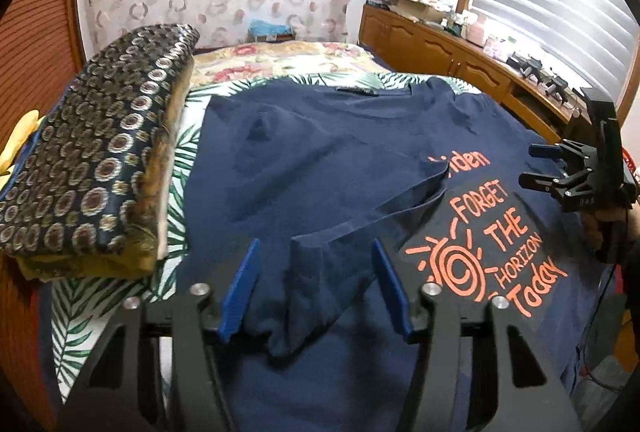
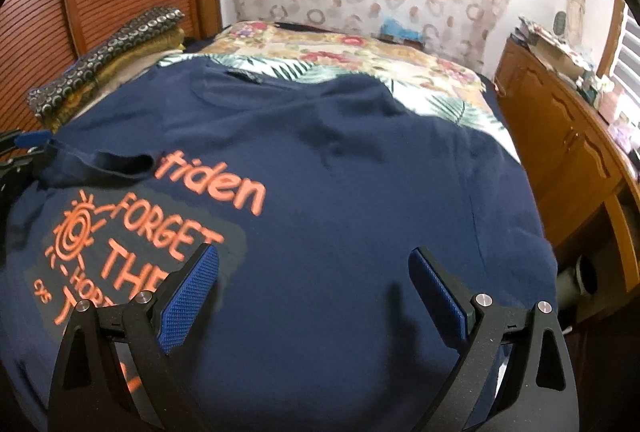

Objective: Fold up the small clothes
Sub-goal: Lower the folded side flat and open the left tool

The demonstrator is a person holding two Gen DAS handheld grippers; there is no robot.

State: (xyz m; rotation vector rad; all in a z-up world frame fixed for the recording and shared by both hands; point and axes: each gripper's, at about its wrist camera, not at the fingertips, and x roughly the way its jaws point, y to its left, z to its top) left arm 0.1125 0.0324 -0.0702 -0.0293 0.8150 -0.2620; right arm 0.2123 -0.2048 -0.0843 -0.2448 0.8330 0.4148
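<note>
A navy T-shirt with orange print lies spread on the bed; it also shows in the right wrist view. Its left sleeve is folded in over the body and lies between the fingers of my left gripper, which is open, its blue pads apart on either side of the sleeve. My right gripper is open and empty just above the shirt's body, right of the print. It also shows at the right edge of the left wrist view.
A stack of folded patterned fabric lies at the bed's left side. A leaf-print sheet and a floral cover lie under and beyond the shirt. A wooden cabinet with clutter runs along the right.
</note>
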